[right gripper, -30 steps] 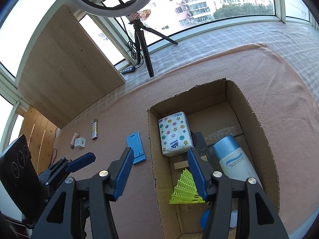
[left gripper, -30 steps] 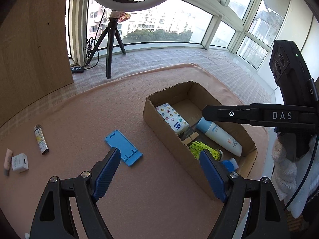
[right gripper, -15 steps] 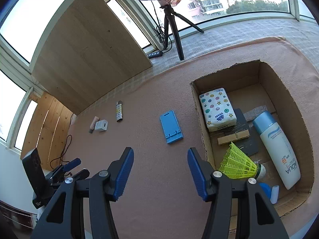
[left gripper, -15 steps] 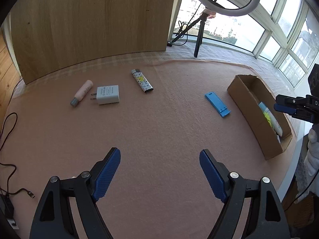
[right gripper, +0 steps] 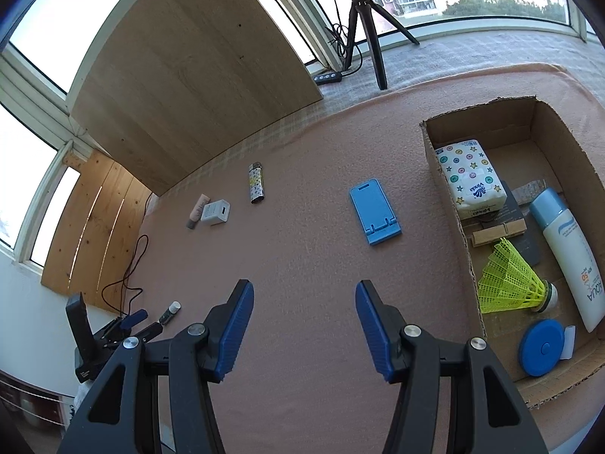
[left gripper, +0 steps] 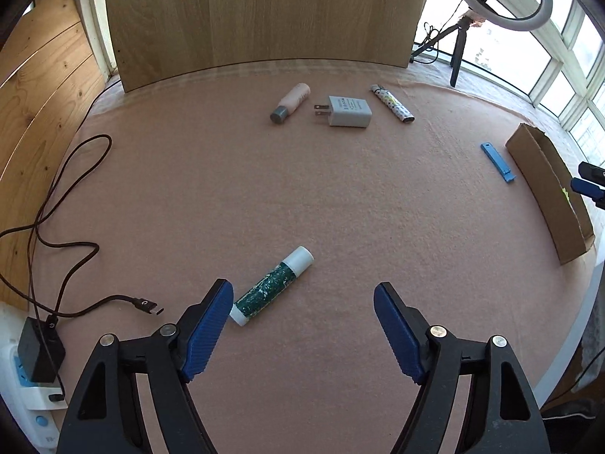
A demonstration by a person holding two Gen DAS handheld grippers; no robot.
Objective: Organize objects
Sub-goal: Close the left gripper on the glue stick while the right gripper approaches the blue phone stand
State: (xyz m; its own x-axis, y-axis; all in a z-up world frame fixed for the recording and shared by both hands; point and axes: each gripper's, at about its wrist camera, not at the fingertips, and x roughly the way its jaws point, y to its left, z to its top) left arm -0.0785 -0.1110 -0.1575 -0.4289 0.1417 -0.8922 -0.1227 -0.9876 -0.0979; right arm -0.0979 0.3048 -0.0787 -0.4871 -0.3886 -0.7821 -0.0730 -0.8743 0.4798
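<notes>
Five loose items point(left gripper: 348, 111) outside box point(right gripper: 446, 174)

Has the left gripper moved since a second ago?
Yes. The left gripper swung away from the cardboard box, now at the frame's right edge, toward the glue stick.

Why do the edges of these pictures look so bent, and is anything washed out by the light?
Left wrist view: fisheye bends the wooden panel; the windows glare white. Right wrist view: the cardboard box curves, everything sharp, sky blown out.

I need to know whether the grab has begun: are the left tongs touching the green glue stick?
Apart. The left wrist view shows the closing left tongs around the green glue stick, pads not pressing it.
</notes>
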